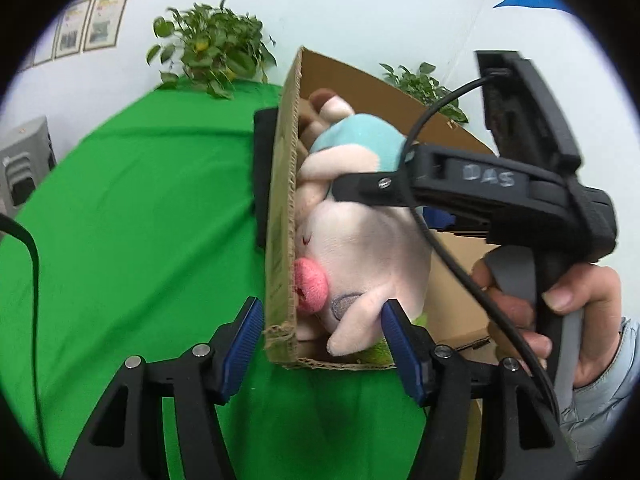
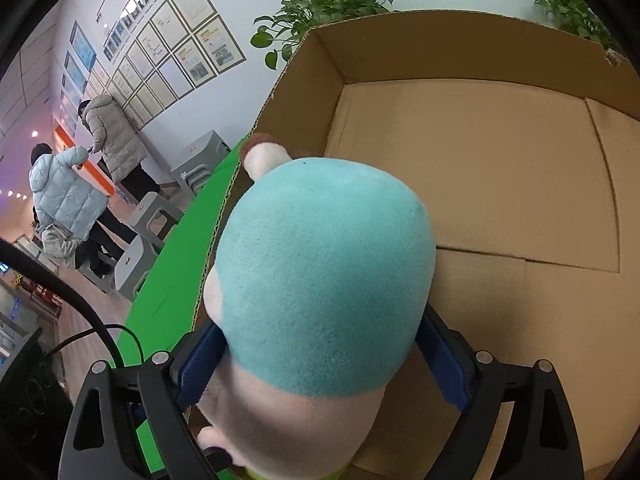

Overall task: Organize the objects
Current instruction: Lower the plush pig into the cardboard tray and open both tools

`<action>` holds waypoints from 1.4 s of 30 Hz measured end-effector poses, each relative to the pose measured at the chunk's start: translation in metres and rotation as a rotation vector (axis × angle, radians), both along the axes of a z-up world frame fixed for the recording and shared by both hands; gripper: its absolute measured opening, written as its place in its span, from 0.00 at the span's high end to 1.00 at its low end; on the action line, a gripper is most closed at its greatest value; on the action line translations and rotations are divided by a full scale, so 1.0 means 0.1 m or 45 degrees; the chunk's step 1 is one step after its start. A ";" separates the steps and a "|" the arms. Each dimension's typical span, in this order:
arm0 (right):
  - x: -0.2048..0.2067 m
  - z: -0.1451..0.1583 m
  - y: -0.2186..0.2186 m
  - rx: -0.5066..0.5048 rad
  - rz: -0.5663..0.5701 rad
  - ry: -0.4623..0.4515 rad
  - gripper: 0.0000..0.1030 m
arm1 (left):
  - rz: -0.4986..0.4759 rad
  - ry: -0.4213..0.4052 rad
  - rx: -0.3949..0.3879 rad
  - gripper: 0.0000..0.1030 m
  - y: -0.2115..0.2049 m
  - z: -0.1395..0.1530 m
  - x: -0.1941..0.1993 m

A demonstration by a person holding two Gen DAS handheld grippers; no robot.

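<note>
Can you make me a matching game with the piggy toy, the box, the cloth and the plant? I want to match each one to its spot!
Things:
1. plush pig
2. box
3. green cloth
4. plant

Places:
A. by the white wall
B. spread on the table
C. standing on the cloth
D. inside the box, between the right gripper's pads

Pairs: 1-D, 2-C, 3-B, 4-A

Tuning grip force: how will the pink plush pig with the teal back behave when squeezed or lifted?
The pink plush pig probably squashes: fuzzy stuffed fabric bulges between the right gripper pads. Likely light; limbs hang floppy over the cardboard box edge. Unlikely to slip.
</note>
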State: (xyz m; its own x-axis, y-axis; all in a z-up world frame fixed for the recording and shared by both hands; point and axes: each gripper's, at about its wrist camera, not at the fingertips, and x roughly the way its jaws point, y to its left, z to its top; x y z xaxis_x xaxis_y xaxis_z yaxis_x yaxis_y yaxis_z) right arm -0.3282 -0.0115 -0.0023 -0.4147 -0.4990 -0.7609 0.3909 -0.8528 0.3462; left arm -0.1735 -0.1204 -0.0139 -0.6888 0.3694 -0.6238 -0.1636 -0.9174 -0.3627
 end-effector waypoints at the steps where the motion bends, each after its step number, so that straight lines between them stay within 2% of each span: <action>1: 0.03 0.02 0.03 -0.009 -0.002 -0.007 0.12 | -0.011 -0.009 0.009 0.41 0.02 -0.01 0.00; 7: 0.08 0.07 0.15 -0.094 0.012 -0.038 0.04 | -0.026 -0.033 0.034 0.41 0.00 -0.03 -0.11; 14: 0.27 0.28 0.28 -0.109 0.037 -0.010 0.02 | -0.011 -0.040 0.042 0.41 -0.06 -0.06 -0.22; 19: 0.50 0.32 0.54 -0.132 0.044 -0.043 0.03 | 0.005 -0.048 0.030 0.41 -0.02 -0.04 -0.21; 26: 1.07 0.50 0.97 -0.170 0.023 0.050 0.02 | 0.026 -0.041 -0.011 0.42 0.05 -0.03 -0.19; 31: 1.61 0.64 1.36 -0.031 -0.067 0.188 0.01 | 0.109 0.049 -0.166 0.42 0.11 0.14 -0.06; 33: 1.82 0.69 1.53 0.020 -0.125 0.248 0.01 | 0.179 0.098 -0.241 0.35 0.15 0.27 0.05; 35: 2.06 0.71 1.71 0.087 -0.211 0.308 0.01 | 0.241 0.169 -0.282 0.23 0.21 0.42 0.21; 38: 2.38 0.65 1.95 0.129 -0.307 0.352 0.01 | 0.227 0.241 -0.303 0.21 0.40 0.60 0.44; 42: 2.73 0.49 2.19 0.132 -0.332 0.328 0.01 | 0.183 0.244 -0.351 0.21 0.73 0.65 0.63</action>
